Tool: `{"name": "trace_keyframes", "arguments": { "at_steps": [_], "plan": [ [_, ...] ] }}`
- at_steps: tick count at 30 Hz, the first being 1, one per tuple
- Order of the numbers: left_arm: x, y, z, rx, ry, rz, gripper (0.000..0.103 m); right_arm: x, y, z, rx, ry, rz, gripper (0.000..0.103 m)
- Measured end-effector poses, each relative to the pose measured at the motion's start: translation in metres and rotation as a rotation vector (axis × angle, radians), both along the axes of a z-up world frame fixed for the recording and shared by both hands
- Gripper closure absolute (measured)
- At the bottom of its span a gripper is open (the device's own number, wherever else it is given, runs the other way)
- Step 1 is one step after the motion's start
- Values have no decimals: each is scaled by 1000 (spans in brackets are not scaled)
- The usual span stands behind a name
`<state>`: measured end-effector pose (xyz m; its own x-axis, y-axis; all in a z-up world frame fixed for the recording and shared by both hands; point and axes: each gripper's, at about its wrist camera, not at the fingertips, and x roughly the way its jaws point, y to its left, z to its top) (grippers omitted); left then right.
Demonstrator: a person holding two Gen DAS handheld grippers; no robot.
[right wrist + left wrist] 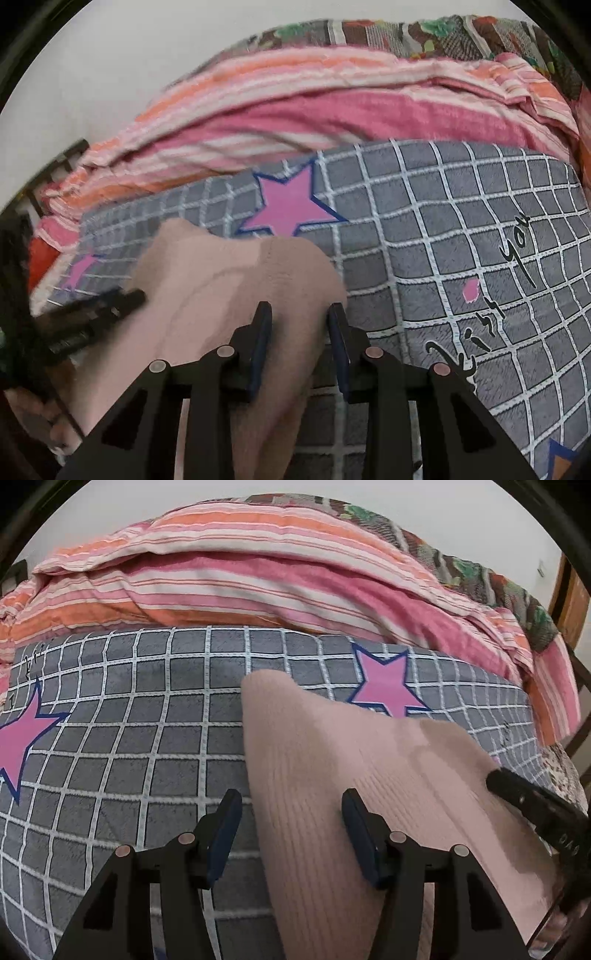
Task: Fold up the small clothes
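A small pale pink ribbed knit garment lies on a grey checked blanket with pink stars. My left gripper is open, its jaws astride the garment's left edge, just above it. In the right wrist view the garment lies left of centre on the blanket. My right gripper is open over the garment's right edge. The right gripper also shows in the left wrist view at the garment's right side, and the left gripper shows at the left of the right wrist view.
A pink and orange striped quilt is bunched along the back of the bed, with a patterned brown and green cover behind it. A white wall is beyond. A wooden frame stands at the far right.
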<state>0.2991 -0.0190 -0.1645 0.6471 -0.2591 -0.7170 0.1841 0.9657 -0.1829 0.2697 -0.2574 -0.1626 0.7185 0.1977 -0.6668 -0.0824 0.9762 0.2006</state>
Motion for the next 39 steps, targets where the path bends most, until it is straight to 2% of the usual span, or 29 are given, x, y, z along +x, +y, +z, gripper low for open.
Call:
{"name": "trace_keyframes", "arguments": {
  "at_steps": [4,9,15,19,24,39],
  "plan": [
    [-15,0,-1,-42,29,-35,49,-12,11,9,12,-5,56,64],
    [-37,-2,-6,-32,29,-39,48,-25,26,-10,-133,29,73,62],
    [-53,-12,-9,58,-35,-19,47,-26,28,-18,-158,71,56,60],
    [-53,-12,-10,69,-49,-7,44,-27,36,-21,-212,58,44,60],
    [-54,-8,-12,44,-53,-3,44,-27,37,-22,-207,57,19,60],
    [-58,-10,-11,50,-64,9,44,-28,35,-23,-182,44,6,60]
  ]
}}
